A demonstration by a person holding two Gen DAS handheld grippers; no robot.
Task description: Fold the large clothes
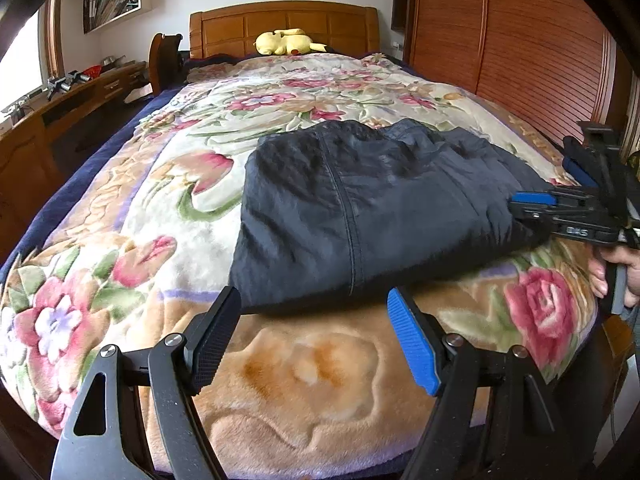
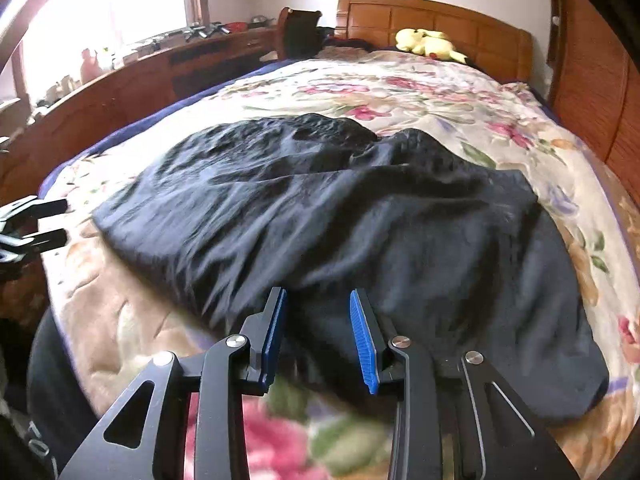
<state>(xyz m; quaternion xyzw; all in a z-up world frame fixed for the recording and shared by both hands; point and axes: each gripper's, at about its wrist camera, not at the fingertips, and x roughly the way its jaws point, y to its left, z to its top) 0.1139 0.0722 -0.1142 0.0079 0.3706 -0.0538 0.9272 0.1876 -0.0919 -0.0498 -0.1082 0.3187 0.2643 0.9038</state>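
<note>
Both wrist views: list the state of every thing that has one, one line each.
Dark garment: folded into a rumpled bundle, lying on the blanket.
Floral blanket: spread over the bed.
Left tongs: open, nothing between them, short of the garment's near edge.
Right tongs: partly open, pads not pressing the garment beyond them.
Yellow plush toy: lying by the headboard.

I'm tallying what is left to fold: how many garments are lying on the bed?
1. A dark navy jacket lies crumpled on the floral blanket near the foot of the bed, in front of both claws. Another garment could be hidden under it; I cannot tell.
</note>
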